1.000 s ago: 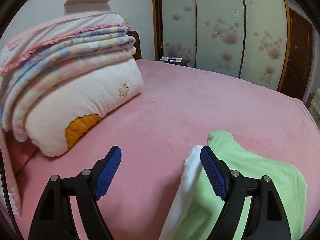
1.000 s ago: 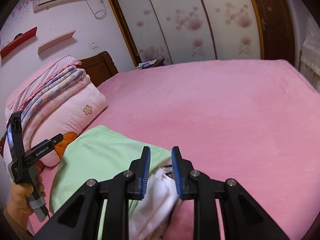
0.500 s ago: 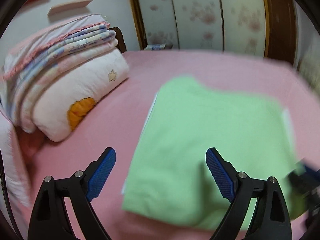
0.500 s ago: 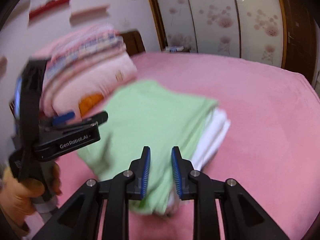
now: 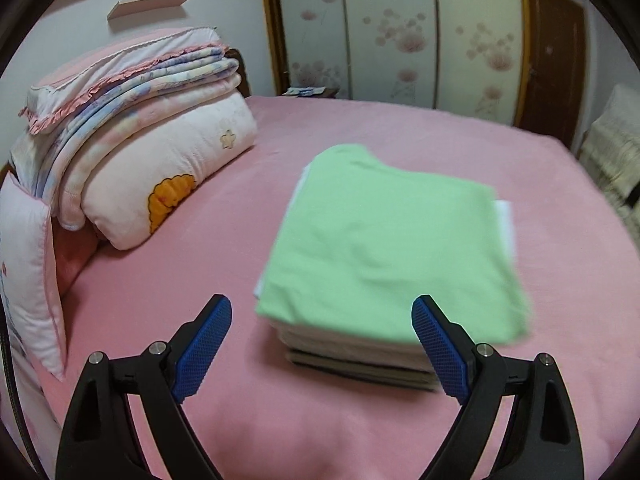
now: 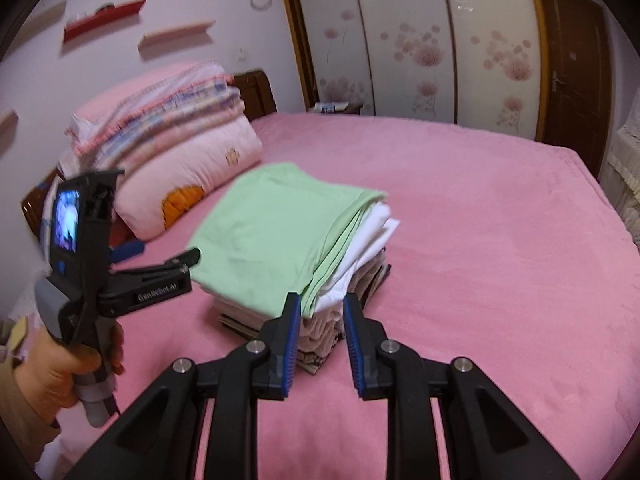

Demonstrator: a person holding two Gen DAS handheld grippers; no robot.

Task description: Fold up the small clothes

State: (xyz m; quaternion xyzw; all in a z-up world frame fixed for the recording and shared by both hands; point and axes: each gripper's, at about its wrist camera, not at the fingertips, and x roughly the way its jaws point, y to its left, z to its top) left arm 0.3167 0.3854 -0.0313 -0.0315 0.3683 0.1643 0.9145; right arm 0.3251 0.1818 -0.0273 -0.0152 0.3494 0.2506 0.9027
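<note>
A pink bed (image 5: 400,152) carries a stack (image 6: 304,248) of folded clothes near its middle, beside piled quilts (image 5: 132,140). The green top (image 5: 384,240) lies uppermost: soft, light, likely to slide off the white layers, so best pinched at a folded edge. The left gripper (image 5: 322,344) hangs wide open just short of the stack; the right gripper (image 6: 322,340) is narrowly parted, empty, at its corner.

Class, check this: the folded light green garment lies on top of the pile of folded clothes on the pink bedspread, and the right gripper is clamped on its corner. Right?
Not quite. The right wrist view shows the right gripper open and empty, short of the pile of folded clothes. The folded light green garment does lie on top, on the pink bedspread.
</note>
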